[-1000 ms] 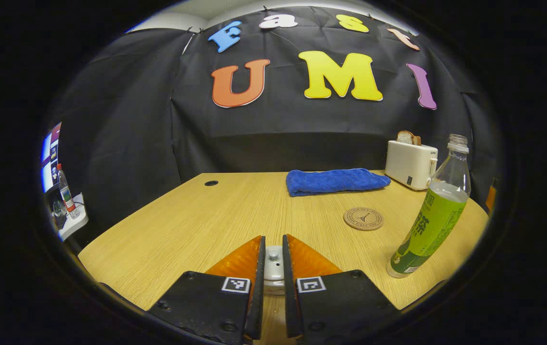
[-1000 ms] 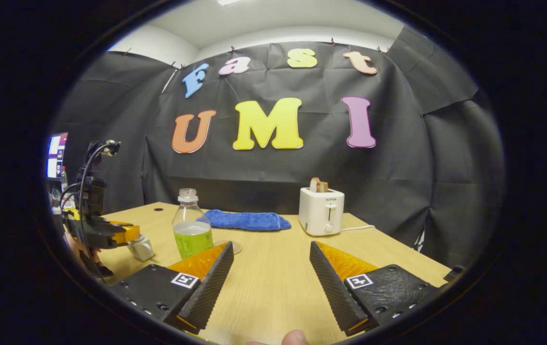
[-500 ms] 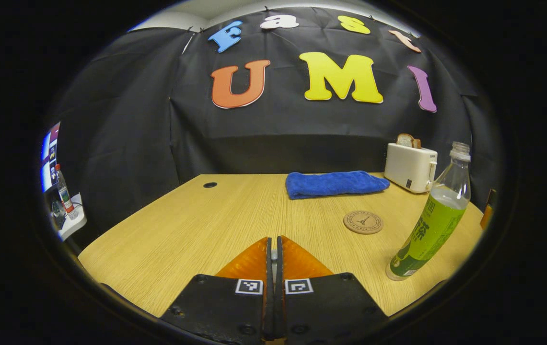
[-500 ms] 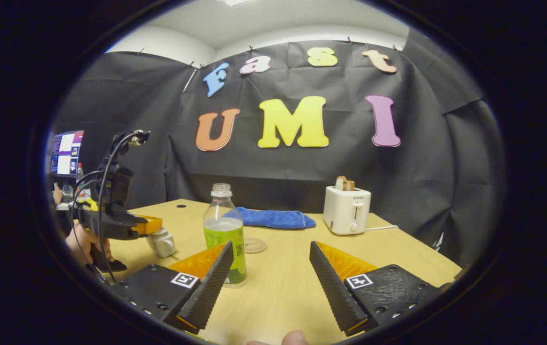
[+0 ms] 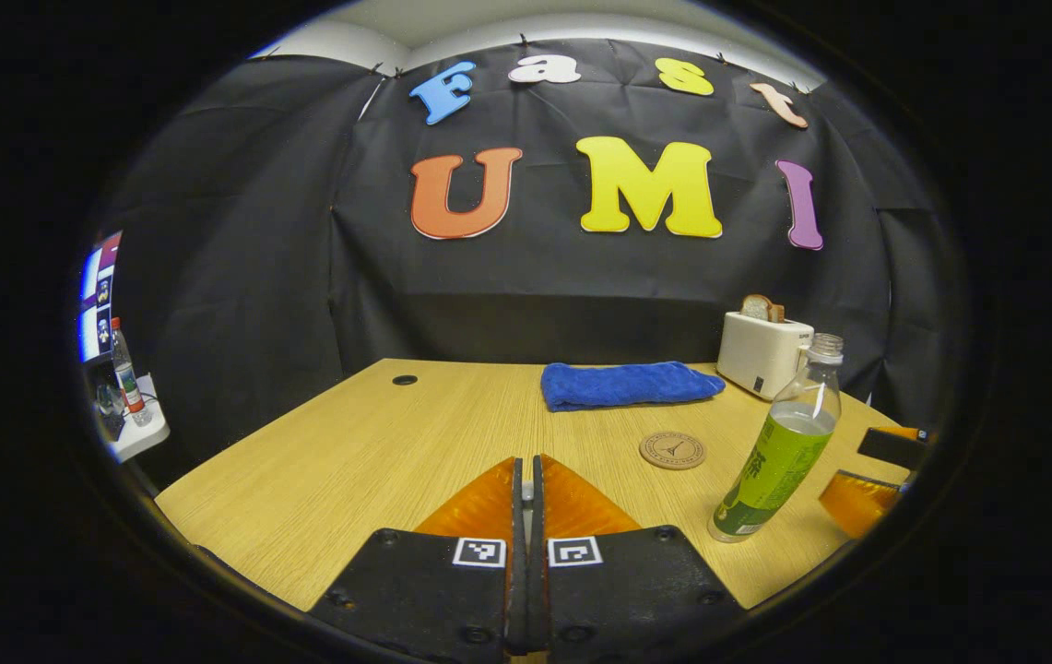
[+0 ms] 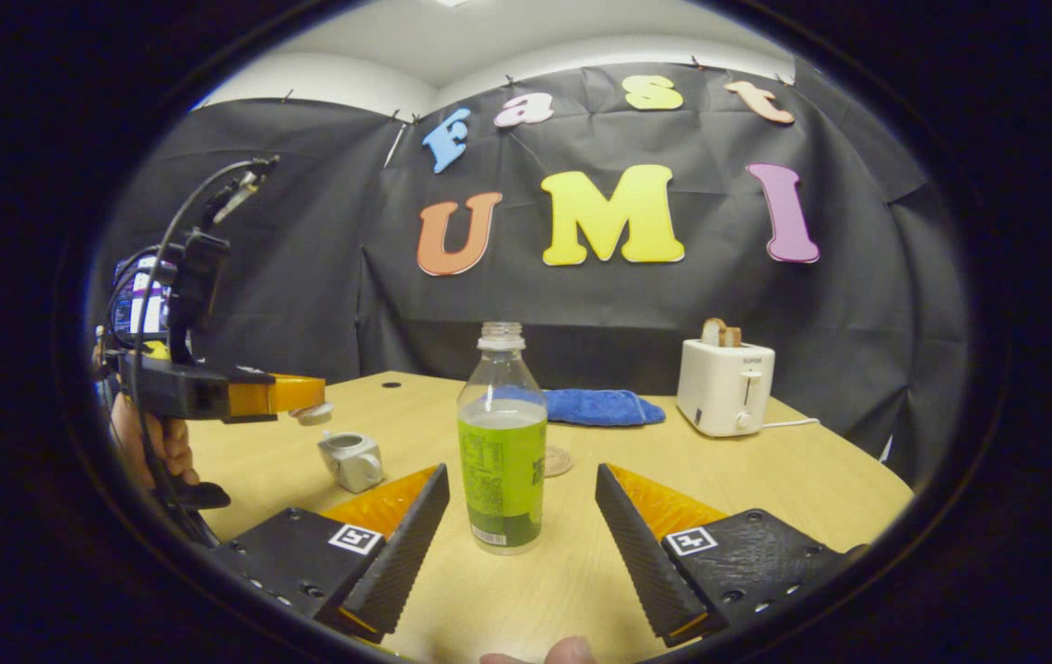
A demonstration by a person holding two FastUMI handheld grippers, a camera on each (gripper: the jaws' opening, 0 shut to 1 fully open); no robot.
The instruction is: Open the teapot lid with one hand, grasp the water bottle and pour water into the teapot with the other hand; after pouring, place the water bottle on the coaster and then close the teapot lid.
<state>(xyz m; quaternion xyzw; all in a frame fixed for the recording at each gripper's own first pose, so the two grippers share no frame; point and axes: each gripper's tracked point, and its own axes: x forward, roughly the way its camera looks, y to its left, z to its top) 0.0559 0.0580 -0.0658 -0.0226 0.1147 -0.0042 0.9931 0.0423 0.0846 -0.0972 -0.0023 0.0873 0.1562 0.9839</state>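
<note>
The right gripper [image 6: 518, 516], jaws spread wide, has the clear plastic water bottle with green label [image 6: 501, 443] standing just ahead between its fingers: advance squarely and clamp at the label. The left gripper [image 6: 297, 395] is clenched on the small white teapot lid [image 6: 313, 414], raised above the squat white teapot [image 6: 352, 458] (now uncovered). A second ago the lid sat lower and the bottle lay off-centre.

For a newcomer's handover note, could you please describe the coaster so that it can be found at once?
On the wooden table, look before the folded blue towel near the back wall. The coaster lies flat between the towel and the green-labelled water bottle: a small round brown disc, the only flat round thing there.
</note>
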